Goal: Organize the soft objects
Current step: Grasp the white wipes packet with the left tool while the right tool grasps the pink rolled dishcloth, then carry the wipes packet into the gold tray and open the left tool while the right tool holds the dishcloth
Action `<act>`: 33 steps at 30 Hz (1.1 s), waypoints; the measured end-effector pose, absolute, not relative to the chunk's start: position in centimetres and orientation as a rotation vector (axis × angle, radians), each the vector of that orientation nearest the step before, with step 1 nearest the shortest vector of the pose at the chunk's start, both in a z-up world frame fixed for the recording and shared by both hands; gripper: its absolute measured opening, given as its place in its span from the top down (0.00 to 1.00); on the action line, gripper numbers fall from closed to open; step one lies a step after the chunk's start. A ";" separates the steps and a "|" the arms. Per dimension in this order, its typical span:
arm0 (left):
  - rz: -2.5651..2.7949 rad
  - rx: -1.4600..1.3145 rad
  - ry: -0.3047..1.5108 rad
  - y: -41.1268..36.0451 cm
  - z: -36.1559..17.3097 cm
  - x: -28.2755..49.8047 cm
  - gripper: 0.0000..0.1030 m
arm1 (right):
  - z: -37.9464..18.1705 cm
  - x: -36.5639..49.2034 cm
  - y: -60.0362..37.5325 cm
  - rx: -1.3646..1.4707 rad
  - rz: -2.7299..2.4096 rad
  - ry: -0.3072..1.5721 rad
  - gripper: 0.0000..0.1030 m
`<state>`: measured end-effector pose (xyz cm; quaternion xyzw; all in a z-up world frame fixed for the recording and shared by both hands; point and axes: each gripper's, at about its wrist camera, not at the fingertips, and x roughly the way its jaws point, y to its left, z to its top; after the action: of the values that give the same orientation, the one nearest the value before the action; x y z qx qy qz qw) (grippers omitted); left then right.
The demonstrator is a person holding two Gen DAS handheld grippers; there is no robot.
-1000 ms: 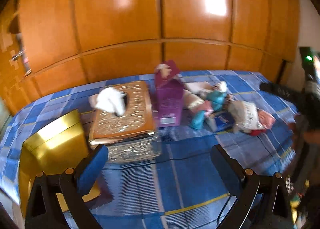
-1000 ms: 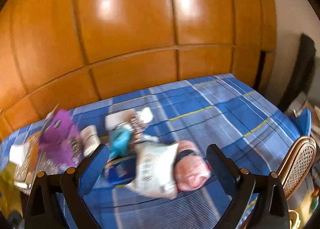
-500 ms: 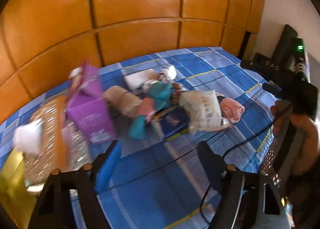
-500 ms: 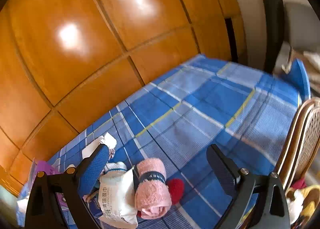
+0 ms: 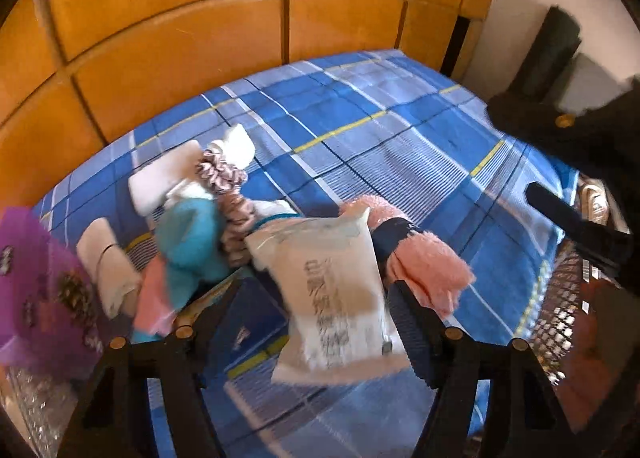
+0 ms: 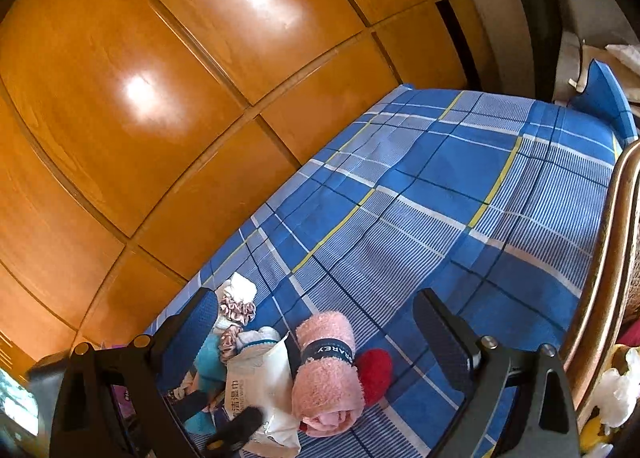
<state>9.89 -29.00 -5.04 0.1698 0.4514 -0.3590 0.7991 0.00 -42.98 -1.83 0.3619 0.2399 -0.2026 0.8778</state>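
Straddling the wet-wipes pack [image 5: 336, 290], the left gripper [image 5: 316, 310] stood apart, gripping nothing; the pack lay on the plaid bedspread [image 5: 400, 137], long axis running away between the fingers. Right gripper [image 6: 320, 322] hung spread, farther off, above the pink rolled towel [image 6: 326, 374].

The left gripper [image 5: 316, 310] has a black frame with brass-coloured screw heads behind each finger; its fingers [image 5: 412, 332] are ribbed and dark blue; the right gripper [image 6: 316, 332] matches, blue ribbed pads [image 6: 192, 332] ahead of silver-grey screws.
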 end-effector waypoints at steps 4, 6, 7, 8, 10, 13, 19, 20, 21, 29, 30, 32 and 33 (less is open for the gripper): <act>-0.787 0.347 1.040 -30.2 -7.2 10.9 0.51 | -2.1 0.0 -43.3 0.777 -0.416 0.511 0.03; -0.812 0.276 1.074 -29.5 -7.7 11.2 0.53 | -2.3 0.1 -43.4 0.787 -0.409 0.522 0.03; -0.823 0.235 1.066 -28.7 -7.5 11.2 0.53 | -2.3 0.1 -43.5 0.789 -0.405 0.527 0.04; -0.827 0.220 1.061 -28.0 -7.3 11.1 0.54 | -2.5 0.3 -43.5 0.788 -0.401 0.548 0.05; -0.821 0.205 1.038 -26.6 -6.8 10.6 0.54 | -2.9 1.2 -43.5 0.783 -0.388 0.611 0.05; -0.801 0.199 1.013 -24.0 -6.5 9.8 0.54 | -3.8 3.2 -43.2 0.755 -0.352 0.756 0.11; -0.760 0.210 1.022 -20.9 -6.7 9.4 0.54 | -6.0 7.7 -40.6 0.543 -0.346 1.059 0.25; -0.755 0.207 1.017 -20.7 -6.4 9.6 0.54 | -6.6 8.4 -39.9 0.500 -0.343 1.107 0.31; -0.755 0.205 1.008 -20.5 -6.0 9.7 0.54 | -7.0 8.7 -39.4 0.467 -0.346 1.139 0.34; -0.707 0.167 0.809 -20.9 3.1 14.8 0.54 | -8.6 9.3 -38.2 0.416 -0.368 1.191 0.58; -0.687 0.161 0.790 -20.5 3.9 15.6 0.54 | -8.7 9.2 -38.1 0.411 -0.371 1.196 0.58; -0.619 0.122 0.757 -18.8 6.0 18.4 0.54 | -8.6 9.1 -37.9 0.394 -0.374 1.193 0.58; -0.582 0.098 0.748 -17.6 6.8 19.5 0.54 | -8.6 9.1 -37.8 0.381 -0.375 1.190 0.58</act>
<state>19.55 -17.58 6.78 0.0474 0.3602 -0.2799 0.8886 9.06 -37.75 -8.57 0.1772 0.5539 -0.1744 0.7946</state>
